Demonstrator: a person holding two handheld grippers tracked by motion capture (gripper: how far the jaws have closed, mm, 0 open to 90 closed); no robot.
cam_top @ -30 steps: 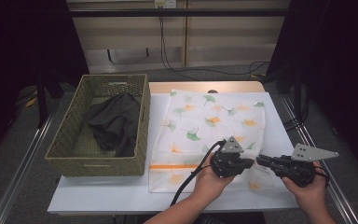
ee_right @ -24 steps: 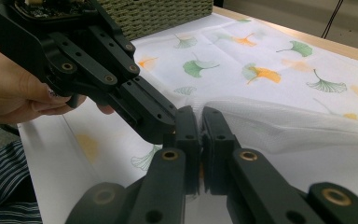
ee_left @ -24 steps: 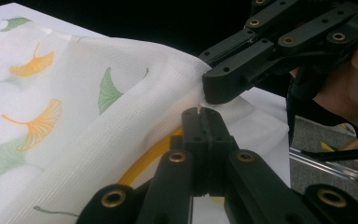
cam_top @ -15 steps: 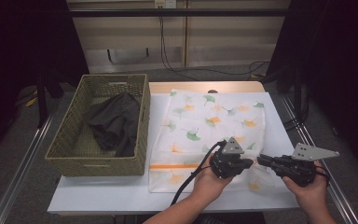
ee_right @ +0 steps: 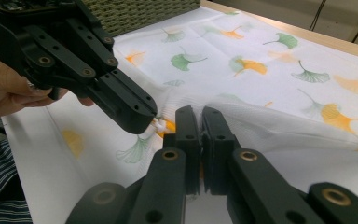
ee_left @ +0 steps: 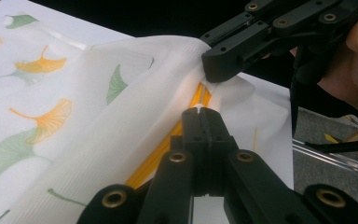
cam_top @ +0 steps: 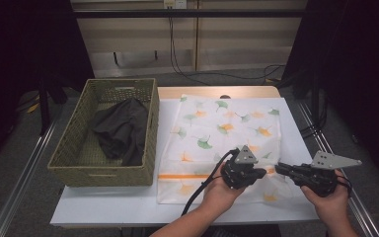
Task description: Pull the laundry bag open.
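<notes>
Both tongs are pinched shut on the leaf-print cloth (cam_top: 227,138) near the desk's (cam_top: 103,210) front edge. The left tongs (cam_top: 261,173) and right tongs (cam_top: 280,168) meet tip to tip over the cloth's front right part. The left gripper view shows the left tongs (ee_left: 199,112) nipping a raised fold by the orange stripe (ee_left: 168,144), which the high view hides. The right tongs (ee_right: 200,112) clamp the same ridge. A basket (cam_top: 69,163) holding a dark garment (cam_top: 121,131) sits at the left edge; bare desk remains along the front.
</notes>
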